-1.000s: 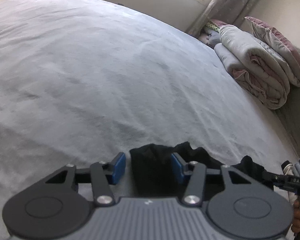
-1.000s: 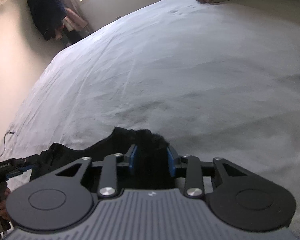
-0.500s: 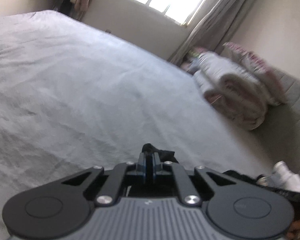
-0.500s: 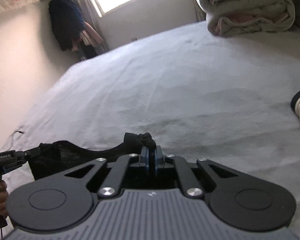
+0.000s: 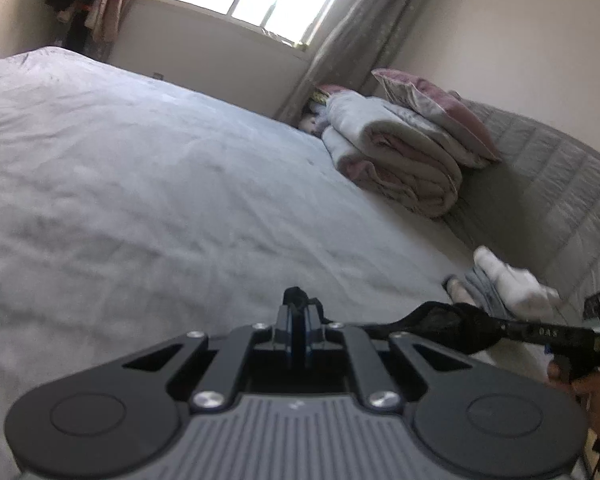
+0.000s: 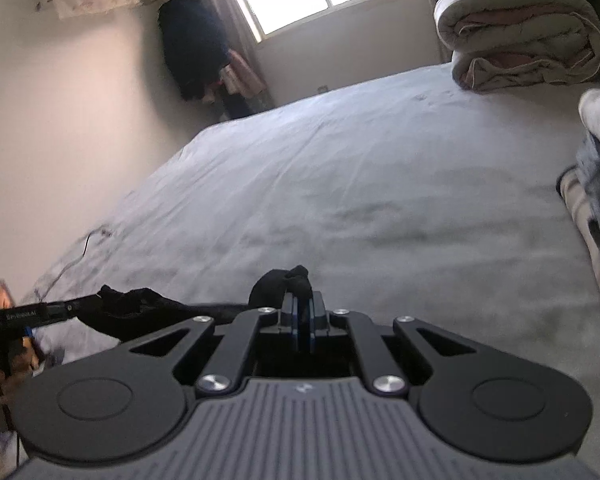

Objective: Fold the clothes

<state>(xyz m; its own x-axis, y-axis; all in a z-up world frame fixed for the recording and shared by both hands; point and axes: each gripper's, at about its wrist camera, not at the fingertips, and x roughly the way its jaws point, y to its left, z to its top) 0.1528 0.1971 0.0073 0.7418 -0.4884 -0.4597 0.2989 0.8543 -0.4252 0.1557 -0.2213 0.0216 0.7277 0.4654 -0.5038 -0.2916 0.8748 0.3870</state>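
Left hand-held gripper: clamped on one end of the black garment
Right hand-held gripper: clamped on the other end
Garment: stretched between both, above the bed's near edge
Far right: folded duvet

Left gripper: black linkage arms, silver screws, blue pads, two round black discs, grey ribbed housing with a small white mark. Right gripper: same build and colours; white lettering on its black side bar.
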